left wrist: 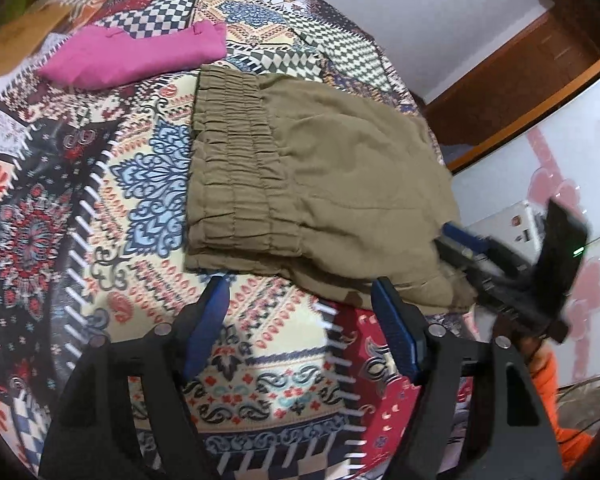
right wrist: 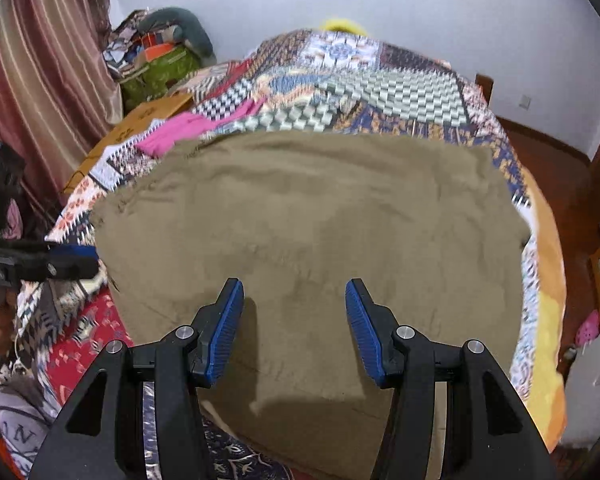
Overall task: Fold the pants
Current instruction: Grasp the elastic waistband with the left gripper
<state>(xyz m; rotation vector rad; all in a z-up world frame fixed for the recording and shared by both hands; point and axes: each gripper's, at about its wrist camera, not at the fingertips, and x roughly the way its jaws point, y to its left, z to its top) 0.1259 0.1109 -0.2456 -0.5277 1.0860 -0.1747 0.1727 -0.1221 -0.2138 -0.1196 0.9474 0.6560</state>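
Left claw (left wrist: 298, 300) gapes empty just short of the pants' (left wrist: 320, 168) near edge, waistband running away from it; right claw (right wrist: 294, 300), unclenched, hovers over them.

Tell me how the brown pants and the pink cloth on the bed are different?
The brown pants are khaki and show a gathered elastic waistband; the pink cloth is bright magenta and smooth. The brown pants take up more room than the pink cloth. The brown pants lie near both open grippers; the pink cloth lies farther back. Both are folded on the patterned bedspread.
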